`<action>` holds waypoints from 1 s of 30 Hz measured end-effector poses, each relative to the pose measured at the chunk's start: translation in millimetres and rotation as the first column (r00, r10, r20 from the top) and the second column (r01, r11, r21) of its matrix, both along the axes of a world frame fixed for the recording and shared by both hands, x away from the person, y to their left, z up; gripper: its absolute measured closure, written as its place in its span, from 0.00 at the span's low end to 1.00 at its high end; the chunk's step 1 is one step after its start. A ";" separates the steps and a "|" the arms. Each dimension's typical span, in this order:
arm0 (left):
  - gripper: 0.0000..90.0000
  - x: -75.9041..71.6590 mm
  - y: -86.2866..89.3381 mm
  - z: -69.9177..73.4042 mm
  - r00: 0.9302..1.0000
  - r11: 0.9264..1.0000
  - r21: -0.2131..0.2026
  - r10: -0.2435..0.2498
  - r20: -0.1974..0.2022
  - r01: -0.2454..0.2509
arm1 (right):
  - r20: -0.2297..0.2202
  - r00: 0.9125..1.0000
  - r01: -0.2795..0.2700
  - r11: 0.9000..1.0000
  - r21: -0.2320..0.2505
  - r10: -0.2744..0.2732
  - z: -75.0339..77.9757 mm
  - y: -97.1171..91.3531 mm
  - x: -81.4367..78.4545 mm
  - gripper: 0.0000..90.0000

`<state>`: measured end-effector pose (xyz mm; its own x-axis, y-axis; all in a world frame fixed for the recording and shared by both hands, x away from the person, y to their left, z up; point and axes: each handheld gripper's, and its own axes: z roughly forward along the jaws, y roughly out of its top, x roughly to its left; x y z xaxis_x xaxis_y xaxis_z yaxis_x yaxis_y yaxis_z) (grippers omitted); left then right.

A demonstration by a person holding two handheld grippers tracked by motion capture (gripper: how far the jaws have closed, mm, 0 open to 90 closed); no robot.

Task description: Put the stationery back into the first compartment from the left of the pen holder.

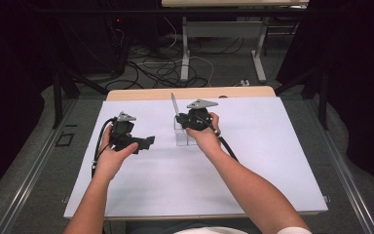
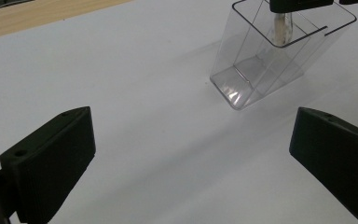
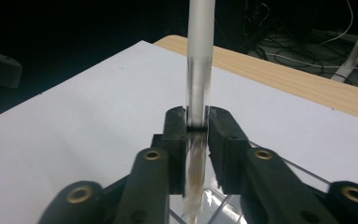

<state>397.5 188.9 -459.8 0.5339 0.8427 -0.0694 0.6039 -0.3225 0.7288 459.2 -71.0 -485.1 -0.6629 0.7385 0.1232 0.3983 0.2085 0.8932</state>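
Observation:
A slim clear tube (image 3: pixel 199 56) with a white upper part stands upright between the pads of my right gripper (image 3: pixel 197 126), which is shut on it. In the high view the tube (image 1: pixel 174 103) sticks up from the right gripper (image 1: pixel 179 119) over a clear square plastic container (image 1: pixel 182 136) at the table's middle. Seen from the left gripper view, the tube's lower end (image 2: pixel 281 28) reaches into the open top of the container (image 2: pixel 261 70). My left gripper (image 2: pixel 191 158) stands open with nothing between its jaws, low over the white sheet to the left of the container (image 1: pixel 148 142).
A white sheet (image 1: pixel 253 146) covers the table, with a wooden strip (image 1: pixel 190 92) along the far edge. Beyond it lie floor cables and the legs of another table (image 1: pixel 185 53). Dark curtains close in both sides.

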 end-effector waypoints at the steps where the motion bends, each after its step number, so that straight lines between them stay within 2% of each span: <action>1: 0.00 -0.1 -0.2 -0.3 1.000 1.000 -0.008 0.008 0.002 -0.008 | 0.009 1.000 -0.006 1.000 0.016 0.006 -0.7 -0.5 0.6 0.82; 2: 0.00 -0.2 0.4 -0.2 1.000 1.000 -0.007 0.011 0.001 -0.011 | 0.005 1.000 -0.008 1.000 0.022 0.008 -0.1 -0.8 -0.1 0.80; 6: 0.00 -0.2 2.4 0.7 1.000 1.000 -0.011 0.008 0.003 -0.008 | 0.033 0.999 -0.017 1.000 0.020 0.016 3.7 -4.5 -2.9 0.71; 12: 0.00 0.6 4.5 0.1 1.000 1.000 -0.021 0.022 0.013 -0.022 | 0.049 0.998 -0.036 0.999 0.031 0.035 11.5 -17.6 -9.4 0.52; 14: 0.00 1.0 4.4 -0.6 1.000 0.999 -0.025 0.027 0.012 -0.027 | 0.079 0.997 -0.020 0.999 0.042 0.017 13.7 -25.8 -11.8 0.49; 16: 0.00 1.3 4.9 -1.1 1.000 0.999 -0.025 0.023 0.012 -0.022 | 0.082 0.997 -0.010 0.999 0.051 0.006 15.6 -33.1 -13.7 0.45; 18: 0.00 1.5 5.1 -1.4 1.000 1.000 -0.018 0.021 0.015 -0.020 | 0.099 0.995 0.018 1.000 0.023 -0.020 18.3 -42.7 -16.1 0.42; 20: 0.00 1.5 5.3 -1.9 1.000 1.000 -0.017 0.019 0.016 -0.019 | 0.118 0.992 0.031 0.999 0.038 -0.036 20.0 -52.2 -18.6 0.40; 23: 0.00 1.6 6.3 -2.9 1.000 1.000 -0.008 0.017 0.018 -0.016 | 0.123 0.990 0.070 0.997 0.039 -0.074 22.7 -65.6 -24.0 0.35; 25: 0.00 2.3 6.4 -4.1 1.000 1.000 -0.015 0.025 0.020 -0.024 | 0.132 0.988 0.072 0.997 0.039 -0.077 23.7 -74.1 -27.7 0.32; 30: 0.00 3.3 6.3 -6.2 0.999 0.999 -0.039 0.034 0.020 -0.034 | 0.135 0.986 0.099 0.995 -0.009 -0.097 20.8 -94.8 -39.7 0.23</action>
<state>400.8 195.2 -466.0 0.5066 0.8573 -0.0916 0.5988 -0.2734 0.7528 419.5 -165.8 -464.3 -0.5968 0.8020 0.0260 0.2942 0.1886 0.9370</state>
